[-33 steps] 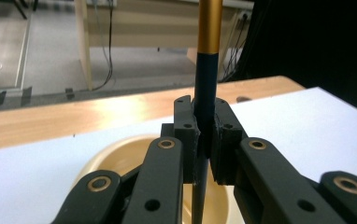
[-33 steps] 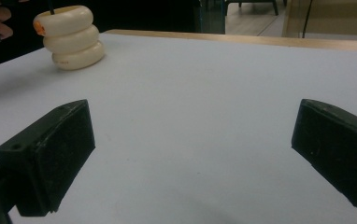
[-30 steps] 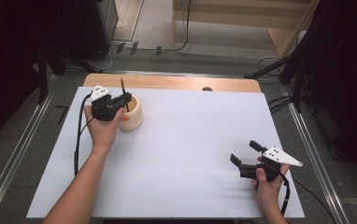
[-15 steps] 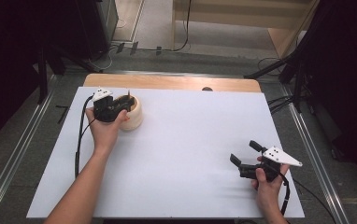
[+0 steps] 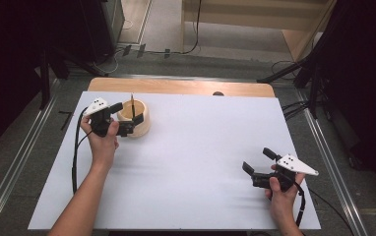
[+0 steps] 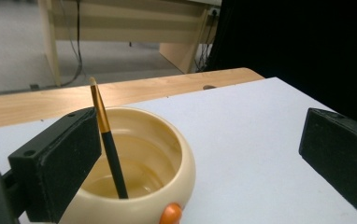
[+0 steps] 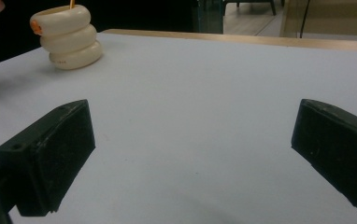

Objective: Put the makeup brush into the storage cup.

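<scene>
The one brush (image 6: 106, 144) stood handle-down in the one cream pot (image 5: 136, 118) at the table's (image 5: 201, 147) far left, so the drop looked done. The left gripper (image 5: 122, 118), jaws just sprung wide and empty, hung beside the pot (perhaps touching). The right gripper (image 5: 257, 164) rested wide and empty, well apart.

Black grippers (image 5: 121, 119), grey plates, cables

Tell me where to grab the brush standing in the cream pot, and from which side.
Take the brush by the upper handle that sticks out above the pot rim, coming down from above. It leans against the wall with its lower end inside, so the free top part is likely the one reachable spot. The left tongs are open beside it.
</scene>
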A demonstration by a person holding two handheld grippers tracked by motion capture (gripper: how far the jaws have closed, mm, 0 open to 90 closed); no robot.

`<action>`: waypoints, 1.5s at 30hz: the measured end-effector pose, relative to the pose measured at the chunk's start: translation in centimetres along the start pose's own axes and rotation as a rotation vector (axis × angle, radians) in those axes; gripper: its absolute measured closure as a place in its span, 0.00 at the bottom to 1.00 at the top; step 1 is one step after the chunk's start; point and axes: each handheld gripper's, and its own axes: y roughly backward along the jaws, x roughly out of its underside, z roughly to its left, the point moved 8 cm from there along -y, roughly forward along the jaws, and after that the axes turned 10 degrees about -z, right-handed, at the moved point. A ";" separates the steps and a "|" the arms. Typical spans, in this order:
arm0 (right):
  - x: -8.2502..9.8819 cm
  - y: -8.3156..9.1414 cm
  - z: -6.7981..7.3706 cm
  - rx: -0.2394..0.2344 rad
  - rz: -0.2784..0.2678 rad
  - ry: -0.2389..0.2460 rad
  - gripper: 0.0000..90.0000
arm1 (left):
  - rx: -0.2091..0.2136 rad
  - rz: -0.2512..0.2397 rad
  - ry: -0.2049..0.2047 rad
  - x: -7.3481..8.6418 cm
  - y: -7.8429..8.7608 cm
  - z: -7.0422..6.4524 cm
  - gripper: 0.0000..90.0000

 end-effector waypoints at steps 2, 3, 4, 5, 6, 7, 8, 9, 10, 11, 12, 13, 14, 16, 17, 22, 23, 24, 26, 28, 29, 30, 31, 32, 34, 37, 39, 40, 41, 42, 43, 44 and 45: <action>0.0 0.0 0.1 -0.001 0.001 0.002 0.00 | -0.002 -0.016 -0.013 0.0 0.7 -0.2 0.00; 0.0 0.0 0.1 -0.003 0.002 0.003 0.00 | -0.002 -0.016 -0.013 0.0 0.7 -0.2 0.00; 0.0 0.0 0.1 -0.003 0.002 0.003 0.00 | 0.007 -0.020 -0.012 0.0 1.0 -0.3 0.00; 0.0 0.0 0.1 -0.003 0.002 0.002 0.00 | 0.005 -0.023 -0.015 0.0 1.3 -0.4 0.00; 0.0 0.0 0.1 -0.004 0.001 0.003 0.00 | 0.002 -0.027 -0.020 0.2 1.8 -0.4 0.00; 0.0 0.0 0.1 -0.004 0.002 0.004 0.00 | 0.007 -0.026 -0.017 0.3 2.1 -0.5 0.00; 0.0 0.0 0.1 -0.003 0.002 0.003 0.00 | 0.006 -0.025 -0.022 0.5 2.3 -0.6 0.00; 0.0 0.0 0.1 -0.003 0.001 0.002 0.00 | 0.006 -0.025 -0.022 0.5 2.3 -0.6 0.00; 0.0 0.0 0.1 -0.003 0.001 0.002 0.00 | 0.006 -0.022 -0.032 0.7 2.6 -0.6 0.00; 0.0 0.0 0.1 -0.003 0.001 0.002 0.00 | 0.008 -0.027 -0.033 0.8 2.8 -0.8 0.00; 0.0 -0.1 0.1 -0.004 0.003 0.004 0.00 | 0.014 -0.030 -0.035 1.0 3.3 -0.9 0.00; 0.0 -0.1 0.1 -0.003 0.004 0.003 0.00 | 0.014 -0.029 -0.039 1.1 3.5 -1.0 0.00; 0.0 -0.1 0.1 -0.003 0.004 0.003 0.00 | 0.014 -0.029 -0.039 1.1 3.5 -1.0 0.00; 0.0 -0.1 0.2 -0.003 0.005 0.005 0.00 | 0.019 -0.040 -0.030 1.3 4.3 -1.2 0.00; 0.0 -0.1 0.2 -0.004 0.004 0.005 0.00 | 0.015 -0.036 -0.039 1.5 4.5 -1.2 0.00; 0.0 0.0 0.1 -0.002 0.003 0.005 0.00 | 0.013 -0.027 -0.058 2.2 5.5 -1.4 0.00; 0.0 0.0 0.2 -0.002 0.003 0.005 0.00 | 0.011 -0.019 -0.058 2.7 5.9 -1.5 0.00; 0.0 -0.1 0.2 -0.002 0.001 0.007 0.00 | 0.011 -0.020 -0.057 2.9 6.1 -1.5 0.00; 0.0 -0.1 0.2 -0.002 0.001 0.007 0.00 | 0.012 -0.018 -0.058 3.1 6.3 -1.5 0.00; 0.0 -0.1 0.2 -0.001 0.002 0.008 0.00 | 0.009 -0.018 -0.058 3.4 6.7 -1.5 0.00; 0.0 -0.1 0.2 0.000 0.002 0.008 0.00 | 0.003 -0.018 -0.056 3.8 7.1 -1.4 0.00; 0.0 0.0 0.2 0.001 0.004 0.008 0.00 | 0.005 -0.017 -0.052 4.0 7.3 -1.4 0.00; 0.0 0.0 0.2 0.001 0.003 0.007 0.00 | 0.006 -0.016 -0.046 4.1 7.5 -1.4 0.00; -0.1 0.0 0.2 0.001 0.002 0.008 0.00 | 0.008 -0.016 -0.042 4.3 7.7 -1.4 0.00; -0.1 0.0 0.2 0.000 0.003 0.011 0.00 | 0.007 -0.004 -0.052 4.7 8.0 -1.4 0.00; -0.1 0.0 0.2 0.001 0.003 0.012 0.00 | 0.004 0.002 -0.048 5.2 8.4 -1.4 0.00; -0.1 0.0 0.2 0.001 0.003 0.012 0.00 | 0.001 0.000 -0.045 5.4 8.6 -1.4 0.00; -0.1 0.0 0.3 0.001 0.004 0.012 0.00 | -0.002 -0.001 -0.046 5.5 8.8 -1.3 0.00; -0.1 0.0 0.3 0.001 0.004 0.012 0.00 | -0.002 -0.001 -0.046 5.5 8.8 -1.3 0.00; -0.1 0.0 0.3 0.000 0.002 0.013 0.00 | -0.004 0.000 -0.044 5.6 9.0 -1.2 0.00; -0.1 0.0 0.3 0.001 0.002 0.014 0.00 | -0.009 0.002 -0.049 5.8 9.2 -1.2 0.00; -0.1 0.0 0.3 0.001 0.002 0.014 0.00 | -0.009 0.002 -0.049 5.8 9.2 -1.2 0.00; -0.1 0.0 0.2 0.002 0.003 0.013 0.00 | -0.006 0.008 -0.047 5.9 9.3 -1.2 0.00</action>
